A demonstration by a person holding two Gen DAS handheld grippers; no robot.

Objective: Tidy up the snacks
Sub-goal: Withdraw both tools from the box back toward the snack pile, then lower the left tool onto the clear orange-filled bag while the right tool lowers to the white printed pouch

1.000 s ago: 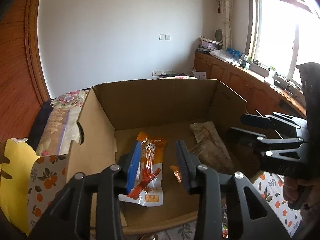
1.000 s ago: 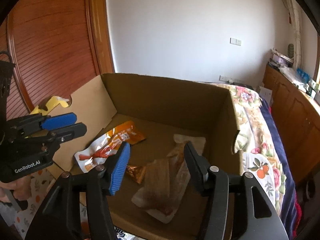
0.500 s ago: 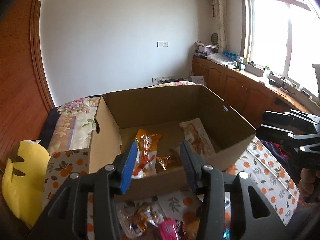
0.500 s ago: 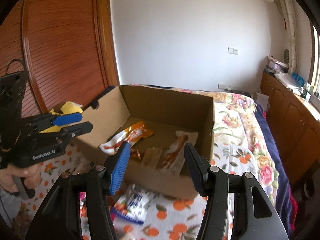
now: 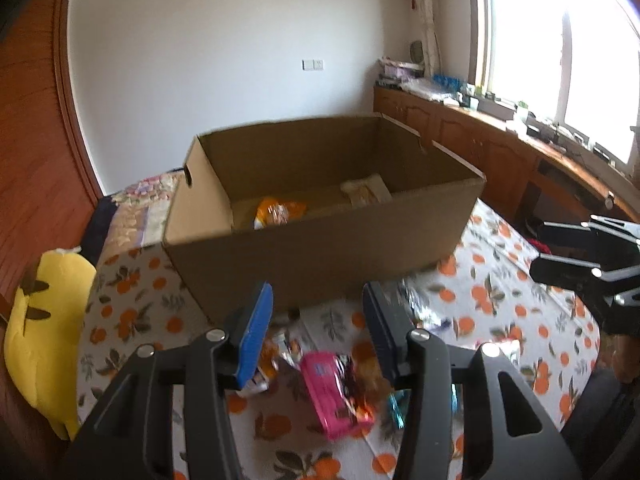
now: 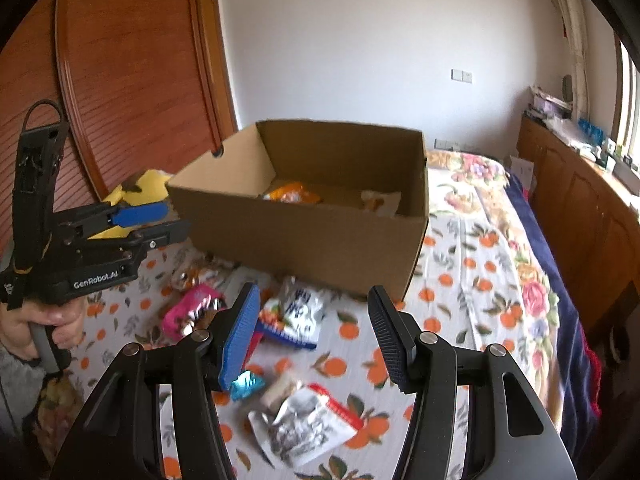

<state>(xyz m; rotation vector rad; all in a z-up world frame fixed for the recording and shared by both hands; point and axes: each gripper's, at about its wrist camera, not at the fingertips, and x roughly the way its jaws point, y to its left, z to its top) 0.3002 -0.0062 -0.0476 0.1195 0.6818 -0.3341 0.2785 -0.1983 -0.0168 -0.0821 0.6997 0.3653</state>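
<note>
An open cardboard box [image 5: 320, 256] [image 6: 304, 236] stands on the bed; an orange packet [image 5: 280, 210] [image 6: 294, 192] and a pale packet [image 5: 366, 190] [image 6: 380, 200] lie inside. Loose snacks lie in front of it: a pink packet [image 5: 328, 384] [image 6: 188, 308], a white-and-blue bag [image 6: 298, 312], a silver-and-red bag [image 6: 308, 416] and a small blue wrapper [image 6: 246, 384]. My left gripper [image 5: 317, 296] [image 6: 168, 222] hangs open above the pink packet, empty. My right gripper [image 6: 314, 296] [image 5: 540, 249] is open and empty above the loose bags.
The bed sheet [image 6: 460, 300] has an orange-fruit print. A yellow plush toy [image 5: 44, 328] lies left of the box by the wooden sliding door [image 6: 120, 80]. Wooden cabinets [image 5: 500, 152] run under the window on the right. A hand [image 6: 44, 324] holds the left gripper's handle.
Both grippers have pulled back out of the box toward the bed's near side; the loose snacks in front of it have come into view. The left jaws stand a little wider.
</note>
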